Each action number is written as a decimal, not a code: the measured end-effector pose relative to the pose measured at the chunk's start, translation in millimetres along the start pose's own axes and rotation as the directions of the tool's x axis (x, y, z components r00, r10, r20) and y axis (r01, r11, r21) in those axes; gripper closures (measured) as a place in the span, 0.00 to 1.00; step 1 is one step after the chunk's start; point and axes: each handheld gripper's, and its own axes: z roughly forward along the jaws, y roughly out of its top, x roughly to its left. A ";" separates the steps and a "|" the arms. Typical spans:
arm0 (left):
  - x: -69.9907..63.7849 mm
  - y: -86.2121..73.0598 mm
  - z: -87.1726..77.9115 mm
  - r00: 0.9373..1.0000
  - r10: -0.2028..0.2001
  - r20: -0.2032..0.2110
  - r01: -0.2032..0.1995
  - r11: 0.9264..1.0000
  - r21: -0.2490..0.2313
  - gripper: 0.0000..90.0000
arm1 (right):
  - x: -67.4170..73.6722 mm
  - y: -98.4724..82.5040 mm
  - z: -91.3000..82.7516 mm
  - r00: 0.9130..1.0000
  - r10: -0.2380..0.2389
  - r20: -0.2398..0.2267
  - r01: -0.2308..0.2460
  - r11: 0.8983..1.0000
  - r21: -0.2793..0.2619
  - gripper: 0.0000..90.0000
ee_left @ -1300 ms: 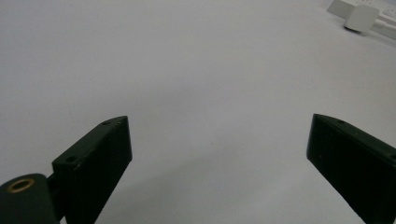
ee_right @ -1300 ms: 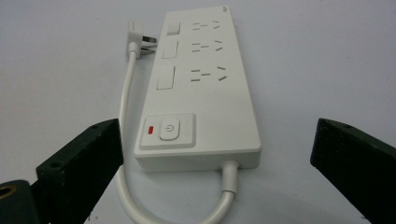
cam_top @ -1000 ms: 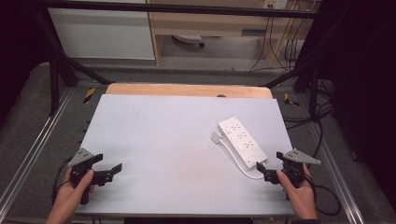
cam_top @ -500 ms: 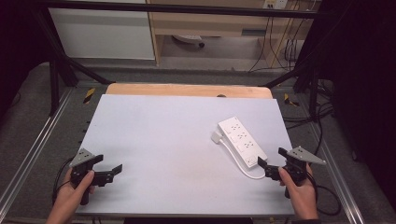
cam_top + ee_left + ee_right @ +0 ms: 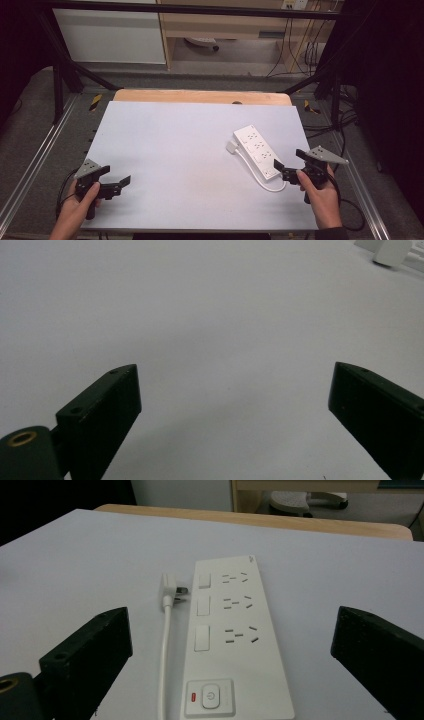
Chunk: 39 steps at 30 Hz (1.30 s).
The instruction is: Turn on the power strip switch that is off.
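On the right half of the white table (image 5: 190, 145) there's a white power strip (image 5: 256, 151), lying flat and angled so its far end points up and left in the high view. No brand or readable text on it that I can make out; there's a tiny mark at the far end in the right gripper view but it's too small to read. What you do get from that view is the layout: three rows of sockets, each with a blank white rectangle beside it, and a power button (image 5: 210, 697) with the usual on/off symbol at the near end, plus a small red light (image 5: 192, 697) just left of it.

The right gripper (image 5: 287, 170) sits at the near end of the strip, held in the person's right hand (image 5: 320, 192). Its jaws are spread wide, one on each side of the strip, wider than the strip itself, and they aren't gripping anything. Can't tell from the high view if a jaw tip is actually touching the strip.

The white cable (image 5: 164, 650) runs along the strip's left side in the right gripper view and ends in the plug (image 5: 171, 591), which lies on the table just beside the far sockets, not plugged in. From above you can see the cable loops around at the near end.

The left gripper (image 5: 120, 182) is well apart, near the table's front left corner, held in the left hand (image 5: 82, 197). Its own view shows the jaws wide open over bare tabletop, holding nothing, with a bit of the plug poking in at the top right corner.
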 end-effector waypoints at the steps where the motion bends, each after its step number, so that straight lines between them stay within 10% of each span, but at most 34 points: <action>1: 0.1 0.0 -0.1 1.000 -0.001 0.000 0.001 1.000 0.000 0.07 | 0.2 2.2 0.4 1.000 0.000 0.000 0.000 1.000 -0.001 0.04; 39: -0.7 -0.9 2.2 1.000 0.011 0.002 -0.011 1.000 0.021 0.07 | 4.4 42.8 22.8 0.999 -0.035 0.010 0.036 0.999 -0.033 0.03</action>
